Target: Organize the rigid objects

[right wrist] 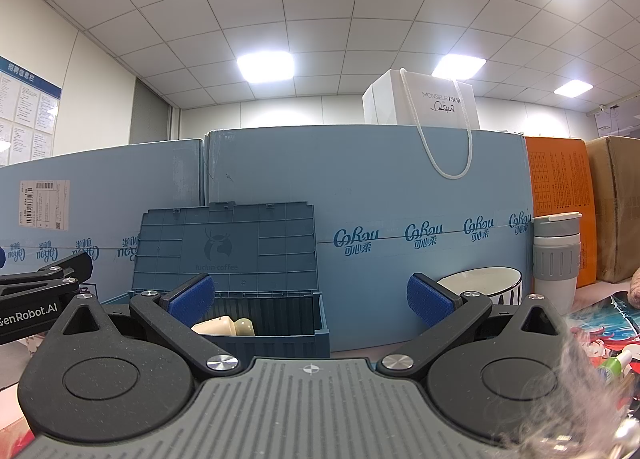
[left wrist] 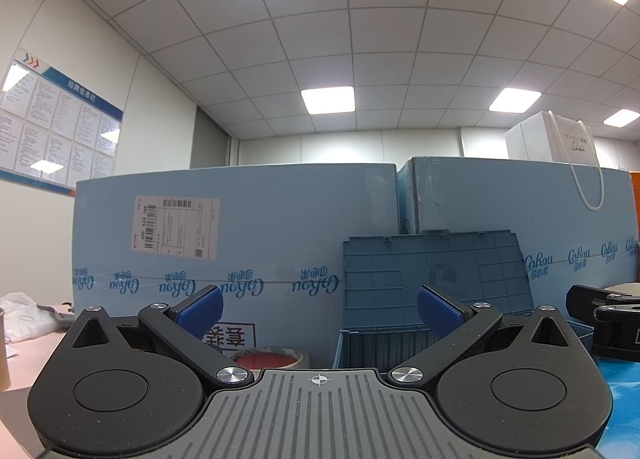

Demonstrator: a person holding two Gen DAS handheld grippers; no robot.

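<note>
**Early stage: bin open, most items still out**

Both grippers low over the table, pointed at the blue storage bin (right wrist: 272, 319), lid up against the big blue cartons (right wrist: 360, 187). Left gripper (left wrist: 319, 313) jaws wide, nothing held; right gripper (right wrist: 311, 301) same, wide & empty. Bin already holds a cream-coloured item (right wrist: 224, 326), can't tell what exactly. Still out, by my read: bowl (right wrist: 480, 283) & tumbler (right wrist: 556, 255) to the right of the bin, tape roll (left wrist: 272, 357) to its left. Most sorting left.
</note>
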